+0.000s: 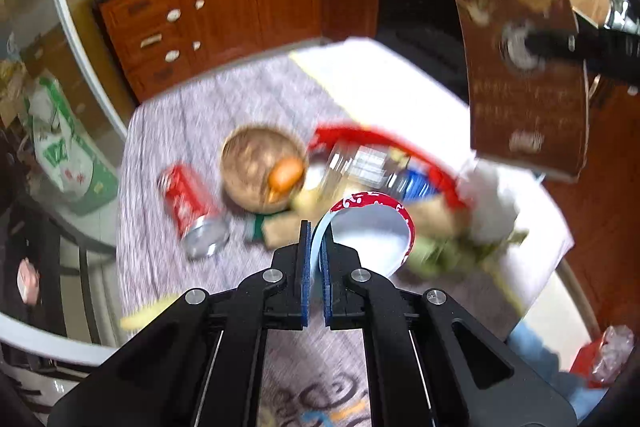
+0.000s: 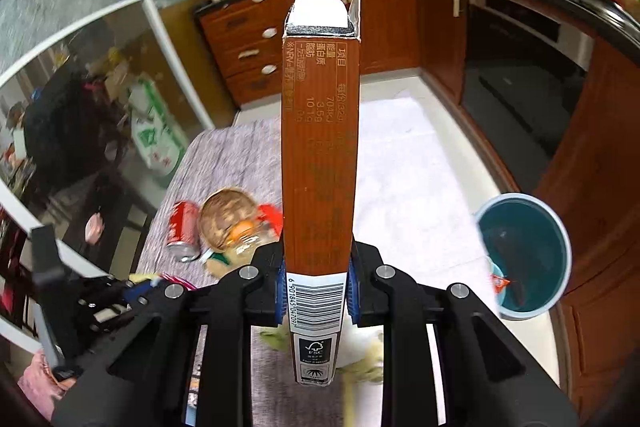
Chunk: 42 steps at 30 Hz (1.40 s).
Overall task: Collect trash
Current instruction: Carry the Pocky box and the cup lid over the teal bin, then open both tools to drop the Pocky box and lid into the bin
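Note:
My left gripper (image 1: 316, 243) is shut on the wall of a paper cup (image 1: 372, 231) with a red patterned rim and a white inside, held above the table. My right gripper (image 2: 316, 279) is shut on a tall brown carton (image 2: 320, 147), which stands upright between its blue pads. The same brown carton (image 1: 520, 67) hangs at the upper right in the left wrist view. A red can (image 1: 188, 205) lies on its side on the grey cloth. Beside it are a white tissue (image 1: 488, 199) and green scraps (image 1: 448, 251).
A wooden bowl (image 1: 262, 169) with an orange item stands by the can. A red tray (image 1: 384, 143) behind the cup holds a plastic bottle and packets. A teal bin (image 2: 524, 255) stands on the floor right of the table. Brown kitchen cabinets (image 1: 248, 7) line the far wall.

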{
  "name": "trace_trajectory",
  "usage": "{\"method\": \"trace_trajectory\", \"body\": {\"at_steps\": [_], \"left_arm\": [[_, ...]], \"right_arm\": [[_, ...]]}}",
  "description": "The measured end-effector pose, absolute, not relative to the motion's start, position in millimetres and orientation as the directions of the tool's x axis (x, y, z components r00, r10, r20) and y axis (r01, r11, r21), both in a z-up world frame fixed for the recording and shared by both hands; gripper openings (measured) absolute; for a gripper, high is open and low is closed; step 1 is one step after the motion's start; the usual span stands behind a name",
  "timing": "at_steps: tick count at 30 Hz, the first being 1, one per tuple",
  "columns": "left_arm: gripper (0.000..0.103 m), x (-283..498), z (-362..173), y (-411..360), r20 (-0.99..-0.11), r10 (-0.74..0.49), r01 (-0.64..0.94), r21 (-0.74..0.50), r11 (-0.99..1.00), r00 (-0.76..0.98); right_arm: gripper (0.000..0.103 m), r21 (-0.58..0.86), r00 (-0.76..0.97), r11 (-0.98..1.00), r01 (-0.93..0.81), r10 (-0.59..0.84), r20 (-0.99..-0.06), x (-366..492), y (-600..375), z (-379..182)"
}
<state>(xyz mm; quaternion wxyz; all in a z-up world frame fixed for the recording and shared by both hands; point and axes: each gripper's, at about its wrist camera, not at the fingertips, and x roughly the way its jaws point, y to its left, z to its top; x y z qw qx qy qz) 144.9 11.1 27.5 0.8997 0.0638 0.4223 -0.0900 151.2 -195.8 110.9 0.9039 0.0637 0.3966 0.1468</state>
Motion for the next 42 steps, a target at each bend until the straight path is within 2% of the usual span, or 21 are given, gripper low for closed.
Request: {"method": "trace_trajectory", "body": {"at_steps": [10, 16, 21, 36, 40, 41, 42], "left_arm": [[0.005, 188, 58, -97, -0.745, -0.171, 0.345, 0.084, 0.935, 0.644], [0.005, 212, 55, -175, -0.754, -0.228, 0.437, 0.087, 0.895, 0.616], [0.005, 234, 31, -228, -0.787, -0.244, 0.482, 0.077, 0.873, 0.566], [0.005, 299, -25, -296, -0.859, -0.204, 0.519, 0.082, 0.851, 0.47], [0.005, 303, -30, -310, -0.869, -0.199, 0.54, 0.09, 0.837, 0.453], [0.005, 304, -30, -313, -0.871, -0.2, 0.546, 0.09, 0.833, 0.449], [0.005, 303, -31, -316, -0.873, -0.202, 0.555, 0.092, 0.827, 0.445]], "right_arm": [[0.021, 0.242, 0.696, 0.97, -0.03, 0.194, -0.691, 155, -307, 100], [0.021, 0.252, 0.697, 0.963, 0.092, 0.119, -0.707, 155, -377, 76], [0.021, 0.262, 0.671, 0.95, 0.172, 0.082, -0.737, 165, -425, 49], [0.021, 0.341, 0.569, 0.915, 0.216, 0.165, -0.806, 241, -471, -50], [0.027, 0.357, 0.543, 0.905, 0.23, 0.185, -0.819, 255, -474, -72], [0.031, 0.362, 0.541, 0.901, 0.238, 0.187, -0.82, 256, -476, -76], [0.04, 0.363, 0.539, 0.899, 0.244, 0.185, -0.821, 256, -479, -78]]}}
